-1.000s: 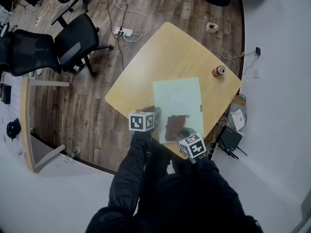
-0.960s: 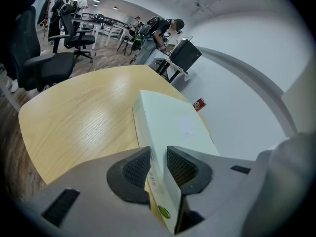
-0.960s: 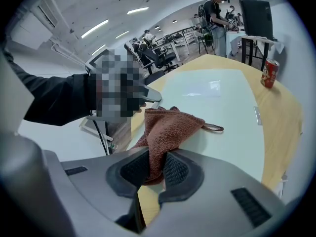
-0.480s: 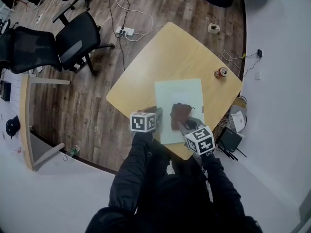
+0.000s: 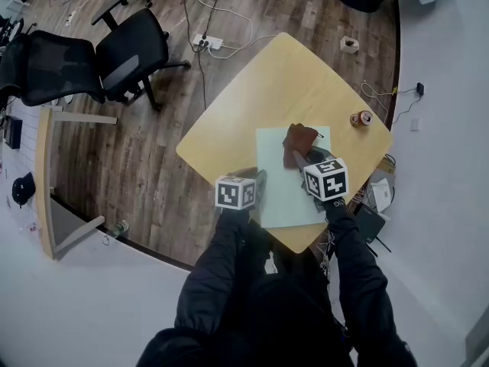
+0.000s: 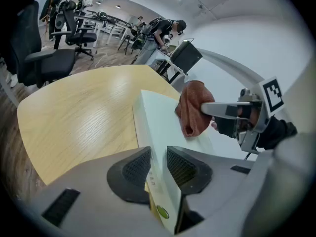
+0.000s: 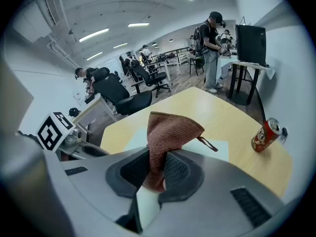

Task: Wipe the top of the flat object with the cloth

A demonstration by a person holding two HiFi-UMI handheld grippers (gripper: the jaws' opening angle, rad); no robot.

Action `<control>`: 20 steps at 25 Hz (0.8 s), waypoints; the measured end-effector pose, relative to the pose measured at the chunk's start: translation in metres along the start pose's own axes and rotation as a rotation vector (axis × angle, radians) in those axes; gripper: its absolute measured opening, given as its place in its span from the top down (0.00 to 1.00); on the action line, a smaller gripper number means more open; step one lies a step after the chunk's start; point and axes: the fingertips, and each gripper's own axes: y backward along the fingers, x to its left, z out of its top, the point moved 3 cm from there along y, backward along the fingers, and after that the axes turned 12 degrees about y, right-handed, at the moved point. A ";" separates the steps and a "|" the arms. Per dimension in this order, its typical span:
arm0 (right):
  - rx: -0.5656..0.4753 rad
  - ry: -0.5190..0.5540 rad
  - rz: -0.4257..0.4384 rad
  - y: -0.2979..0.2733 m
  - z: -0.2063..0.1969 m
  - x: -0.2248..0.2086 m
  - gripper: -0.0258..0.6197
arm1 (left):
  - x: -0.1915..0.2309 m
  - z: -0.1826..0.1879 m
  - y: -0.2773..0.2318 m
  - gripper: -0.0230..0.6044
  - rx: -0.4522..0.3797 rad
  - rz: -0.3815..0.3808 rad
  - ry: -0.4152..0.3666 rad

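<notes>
Head view shows the left gripper [image 5: 259, 183] clamped on the near edge of the board [image 5: 284, 193], which lies on the table [image 5: 256, 98]. The right gripper [image 5: 297, 157] (jaws closed) pinches the cloth [image 5: 300, 139], which rests on the board's far end.

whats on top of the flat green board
A brown cloth, pinched in the right gripper, lies on its far end. The board surface under the cloth is covered.

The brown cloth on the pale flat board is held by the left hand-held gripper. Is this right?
No. The right hand-held gripper holds the brown cloth on the pale flat board; the right gripper view shows it between the jaws.
</notes>
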 end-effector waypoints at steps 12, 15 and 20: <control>0.076 -0.032 0.013 -0.014 -0.035 0.005 0.85 | 0.003 0.002 0.000 0.77 0.005 0.008 0.005; 0.072 -0.041 0.022 -0.008 -0.046 0.014 0.85 | 0.003 0.001 0.000 0.77 0.005 0.013 0.006; 0.067 -0.061 0.034 0.001 -0.065 0.028 0.85 | 0.002 0.000 0.000 0.77 0.001 0.023 0.002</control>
